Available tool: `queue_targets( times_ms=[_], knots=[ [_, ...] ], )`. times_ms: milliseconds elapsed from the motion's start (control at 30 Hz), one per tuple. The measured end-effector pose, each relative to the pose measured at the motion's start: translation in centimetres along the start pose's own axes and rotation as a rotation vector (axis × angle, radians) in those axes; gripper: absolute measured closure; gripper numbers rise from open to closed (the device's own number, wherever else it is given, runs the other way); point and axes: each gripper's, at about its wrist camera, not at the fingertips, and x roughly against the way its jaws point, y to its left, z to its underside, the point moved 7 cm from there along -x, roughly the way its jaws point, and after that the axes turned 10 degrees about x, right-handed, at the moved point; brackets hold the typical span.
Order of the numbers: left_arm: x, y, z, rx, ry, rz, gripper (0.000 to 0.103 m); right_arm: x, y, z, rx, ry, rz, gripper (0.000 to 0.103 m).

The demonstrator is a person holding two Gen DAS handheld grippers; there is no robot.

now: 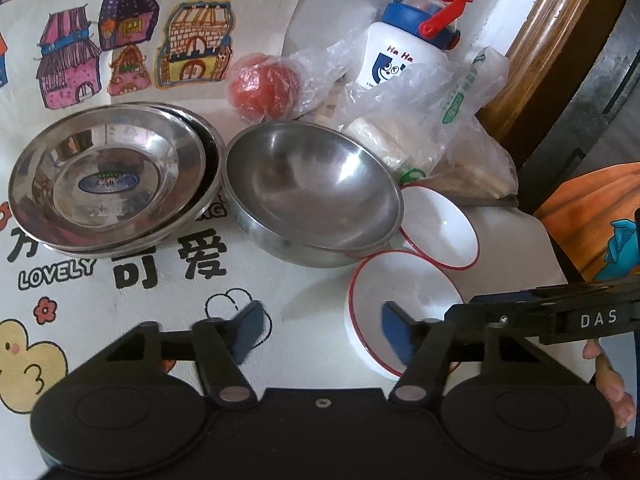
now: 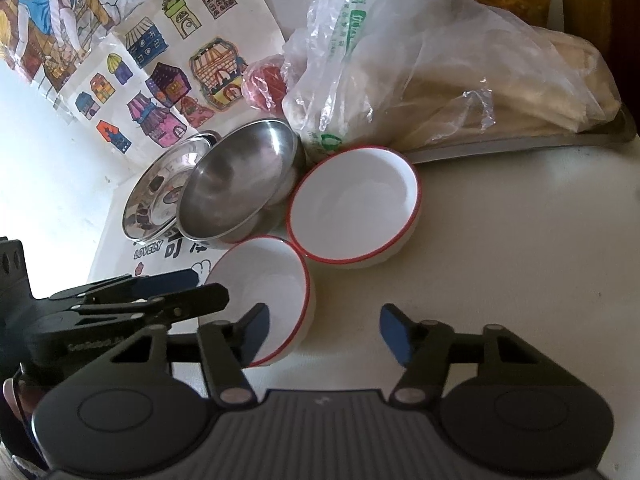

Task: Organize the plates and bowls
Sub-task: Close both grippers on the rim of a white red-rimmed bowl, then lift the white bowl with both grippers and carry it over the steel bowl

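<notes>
From your left wrist camera, your left gripper [image 1: 323,334] hangs with its blue-padded fingers spread wide and nothing between them, just above the white tablecloth printed with cartoon houses [image 1: 132,48]. The right finger pad overlaps the nearer white bowl with a red rim [image 1: 404,296], though you cannot tell whether it touches it. A second white red-rimmed bowl [image 1: 440,228] sits just behind, the two rims close together. Left of that one stands the deep stainless steel bowl [image 1: 314,192], its side against the farther white bowl. Further left lies a stack of shallow stainless steel plates [image 1: 108,178], rim nearly touching the steel bowl. Behind them are a red tomato in clear plastic [image 1: 264,86], a white water bottle with a blue cap and red handle [image 1: 404,48] and clear plastic bags of flatbread [image 1: 440,132].

From your right wrist camera, your right gripper [image 2: 324,334] is also released, fingers wide apart over bare table. Its left finger pad overlaps the nearer white bowl [image 2: 264,280]; contact cannot be judged. The farther white bowl [image 2: 354,204] lies just beyond, with the steel bowl [image 2: 240,184] and the plates [image 2: 156,196] to its left. Your left gripper [image 2: 136,300] shows at the left edge, beside the nearer bowl. The bread bags [image 2: 440,92] rest on a metal tray [image 2: 520,142].
</notes>
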Motion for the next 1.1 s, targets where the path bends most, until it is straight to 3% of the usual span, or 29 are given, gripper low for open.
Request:
queue_targets(
  times_ms=[133, 567, 833, 1100],
  knots=[
    [-0.3, 0.1, 0.1, 0.008, 0.019, 0.004, 0.056, -0.1, 0.1, -0.1, 0.008, 0.002, -0.001, 0.047],
    [-0.3, -0.6, 0.2, -0.013, 0.030, 0.015, 0.071, -0.4, 0.3, 0.1, 0.028, 0.017, -0.004, 0.063],
    [-0.4, -1.3, 0.3, -0.037, 0.042, 0.026, 0.087, -0.4, 1.0, 0.0, 0.041, 0.019, -0.018, 0.078],
    [-0.4, -1.4, 0.4, -0.032, 0.039, 0.032, 0.091, -0.6, 1.2, 0.1, 0.045, 0.014, -0.027, 0.084]
  ],
)
